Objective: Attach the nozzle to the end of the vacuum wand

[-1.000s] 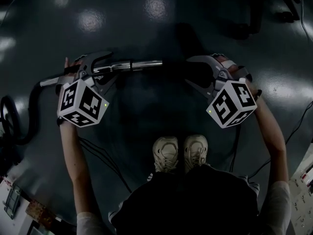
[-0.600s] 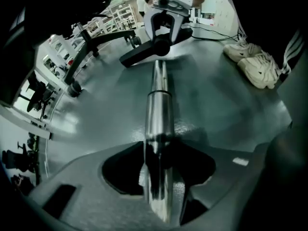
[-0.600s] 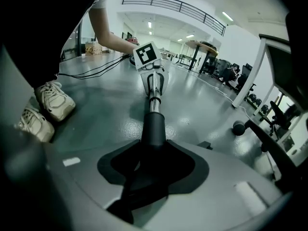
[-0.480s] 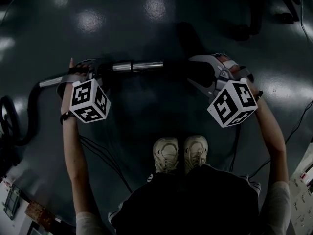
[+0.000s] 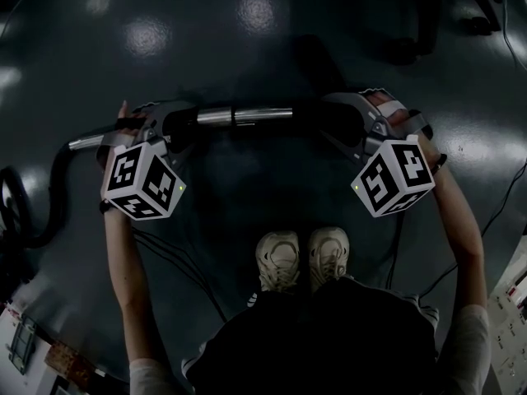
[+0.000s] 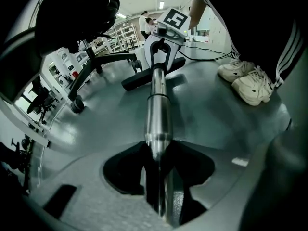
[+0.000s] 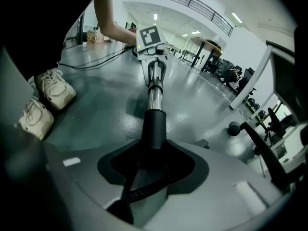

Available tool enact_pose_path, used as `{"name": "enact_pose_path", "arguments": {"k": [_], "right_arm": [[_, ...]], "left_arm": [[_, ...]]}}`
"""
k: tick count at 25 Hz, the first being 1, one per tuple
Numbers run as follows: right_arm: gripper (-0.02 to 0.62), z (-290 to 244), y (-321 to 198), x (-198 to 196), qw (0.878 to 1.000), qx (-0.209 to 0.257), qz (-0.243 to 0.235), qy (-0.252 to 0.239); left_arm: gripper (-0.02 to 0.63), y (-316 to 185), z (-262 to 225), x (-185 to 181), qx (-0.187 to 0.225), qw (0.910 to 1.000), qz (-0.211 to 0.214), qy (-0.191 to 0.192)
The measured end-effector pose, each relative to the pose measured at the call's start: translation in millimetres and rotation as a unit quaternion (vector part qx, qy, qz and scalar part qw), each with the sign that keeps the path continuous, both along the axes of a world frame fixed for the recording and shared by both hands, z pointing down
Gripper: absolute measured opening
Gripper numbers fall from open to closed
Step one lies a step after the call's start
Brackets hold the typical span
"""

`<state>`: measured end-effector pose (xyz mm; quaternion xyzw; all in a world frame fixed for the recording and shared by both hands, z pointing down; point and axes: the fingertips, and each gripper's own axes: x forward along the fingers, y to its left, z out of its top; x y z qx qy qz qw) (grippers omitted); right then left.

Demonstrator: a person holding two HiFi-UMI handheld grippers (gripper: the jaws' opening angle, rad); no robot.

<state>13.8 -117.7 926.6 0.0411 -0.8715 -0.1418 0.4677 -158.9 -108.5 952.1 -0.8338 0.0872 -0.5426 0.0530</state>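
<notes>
1. Rightward goes the vacuum wand (image 5: 243,115). In the head view its chrome end now lies closer to the right gripper (image 5: 352,123) than it did a second ago. The left gripper (image 5: 165,123) has shifted with it, and its marker cube (image 5: 142,181) sits a little lower in the picture.
2. The left gripper's jaws have just been closing and now clamp narrowly on the wand's chrome tube. In the left gripper view the tube runs straight out from between them.
3. The right gripper's jaws stand wider, clasped on the black nozzle (image 5: 317,118). Its tubular neck projects from between them in the right gripper view.
4. Nozzle and wand lie in one straight line across the person's front, held between the two grippers above the dark, glossy floor (image 5: 247,48). The nozzle's neck meets the chrome end, but whether the joint is fully seated cannot be told.
5. A black hose (image 5: 58,179) leaves the wand's far end beyond the left gripper and curls down toward the picture's left edge.
6. A pair of pale shoes (image 5: 303,257) stands together below the wand, between the person's arms. Cables (image 5: 177,274) trail over the floor beside the left forearm.
</notes>
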Motion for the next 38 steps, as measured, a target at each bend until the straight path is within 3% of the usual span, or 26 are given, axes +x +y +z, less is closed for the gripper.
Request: {"name": "enact_pose_path", "arguments": {"k": [3, 8, 11, 19, 21, 22, 23, 24, 25, 26, 27, 29, 30, 31, 32, 33, 34, 37, 38], "right_arm": [[0.176, -5.9, -1.6, 1.7, 1.000, -0.005, 0.010, -0.008], [0.175, -11.3, -5.2, -14.6, 0.998, 0.057, -0.021, 0.033], [0.176, -6.8, -3.9, -26.8, 0.998, 0.047, -0.027, 0.043], [0.178, 6.6, -1.9, -21.4, 0.999, 0.026, 0.000, 0.036], [0.188, -0.8, -6.2, -21.1, 1.000, 0.010, 0.028, 0.009], [0.198, -8.0, -9.3, -21.0, 0.999, 0.001, 0.048, -0.012], [0.198, -18.5, -14.7, -20.8, 0.996, -0.011, 0.077, -0.044], [0.177, -32.5, -23.7, -19.9, 0.989, -0.023, 0.117, -0.091], [0.103, -49.4, -36.7, -17.7, 0.973, -0.035, 0.170, -0.150], [0.038, -67.5, -52.5, -13.6, 0.948, -0.048, 0.228, -0.215], [0.008, -84.7, -68.9, -7.7, 0.914, -0.061, 0.286, -0.281], [0.008, -110.9, -96.7, 8.1, 0.825, -0.089, 0.389, -0.400], [0.008, -118.7, -106.4, 17.1, 0.779, -0.098, 0.432, -0.443], [0.008, -122.8, -112.7, 25.4, 0.741, -0.101, 0.467, -0.472], [0.008, -123.8, -115.7, 31.8, 0.716, -0.100, 0.492, -0.485], [0.008, -122.5, -116.0, 35.4, 0.704, -0.096, 0.507, -0.487], [0.008, -120.1, -114.7, 36.6, 0.703, -0.094, 0.513, -0.483], [0.008, -115.2, -111.6, 33.9, 0.716, -0.092, 0.508, -0.469], [0.008, -115.4, -112.7, 32.9, 0.719, -0.090, 0.506, -0.468]], "left_arm": [[0.175, -2.3, 0.0, 4.3, 0.001, 1.0000, 0.000, 0.002], [0.175, -5.5, 0.8, 5.7, 0.000, 1.0000, 0.002, 0.006], [0.181, -5.8, 2.7, 8.1, -0.001, 0.9999, -0.006, 0.013], [0.198, -5.6, -0.1, 35.7, -0.006, 0.9960, -0.033, 0.082], [0.203, -8.0, -13.2, 43.2, -0.002, 0.9908, -0.052, 0.125], [0.187, -12.2, -27.7, 48.0, 0.007, 0.9840, -0.069, 0.164], [0.158, -20.9, -49.4, 53.0, 0.024, 0.9697, -0.096, 0.223], [0.065, -33.7, -76.6, 56.7, 0.042, 0.9424, -0.137, 0.302], [0.005, -47.7, -103.9, 57.0, 0.053, 0.8998, -0.189, 0.390], [0.005, -60.9, -127.0, 52.9, 0.059, 0.8480, -0.239, 0.469], [0.005, -73.5, -145.4, 45.5, 0.067, 0.7929, -0.285, 0.535], [0.005, -95.2, -168.2, 26.5, 0.094, 0.6867, -0.366, 0.621], [0.005, -102.6, -172.5, 18.3, 0.109, 0.6443, -0.401, 0.642], [0.005, -107.3, -172.9, 13.1, 0.122, 0.6135, -0.431, 0.651], [0.005, -109.6, -171.1, 11.7, 0.133, 0.5954, -0.452, 0.651], [0.005, -109.8, -168.2, 14.0, 0.140, 0.5898, -0.465, 0.646], [0.005, -108.8, -165.2, 19.2, 0.146, 0.5952, -0.469, 0.636], [0.005, -106.1, -159.5, 37.7, 0.171, 0.6394, -0.457, 0.594], [0.005, -106.6, -159.9, 41.3, 0.181, 0.6499, -0.452, 0.583]]}}
